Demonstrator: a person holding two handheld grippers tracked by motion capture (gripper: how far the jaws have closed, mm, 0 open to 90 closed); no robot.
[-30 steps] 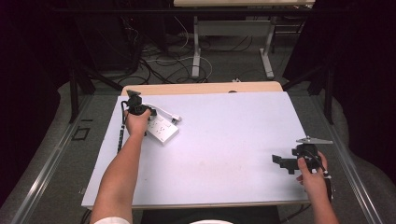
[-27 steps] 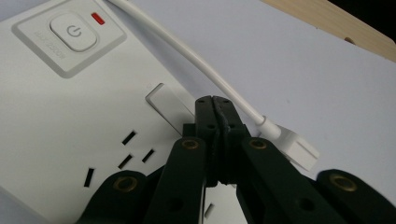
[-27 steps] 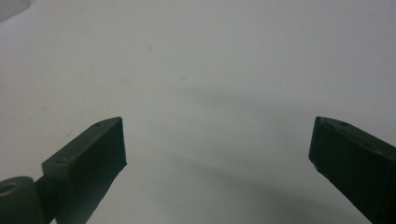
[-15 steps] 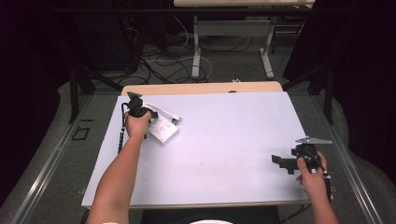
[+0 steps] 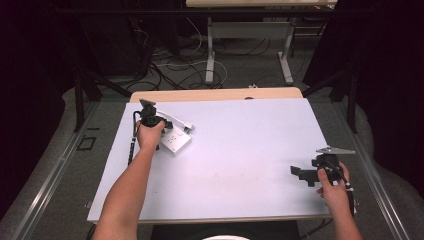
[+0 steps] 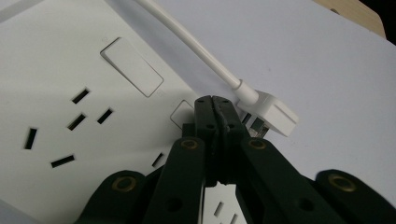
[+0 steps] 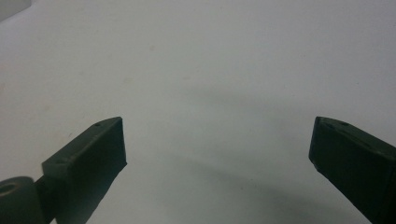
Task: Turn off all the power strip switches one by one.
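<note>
The power strip (image 6: 70, 93) lies flat at the table's (image 5: 240, 150) far-left corner, socket face up, with the white plug (image 6: 271, 109) unplugged beside its edge, presumably laid ready for insertion. The left gripper (image 6: 215, 105) is held clenched, jaws pressed together with nothing between them, its tips just over the strip's edge beside the plug. The right gripper (image 7: 217, 140) is kept spread wide and empty over bare table at the near right, seemingly parked out of the way.

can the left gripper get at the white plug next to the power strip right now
Probably yes. The left gripper sits with jaws shut over the power strip, the white plug just beside its tips, nothing between; it must open first.
</note>
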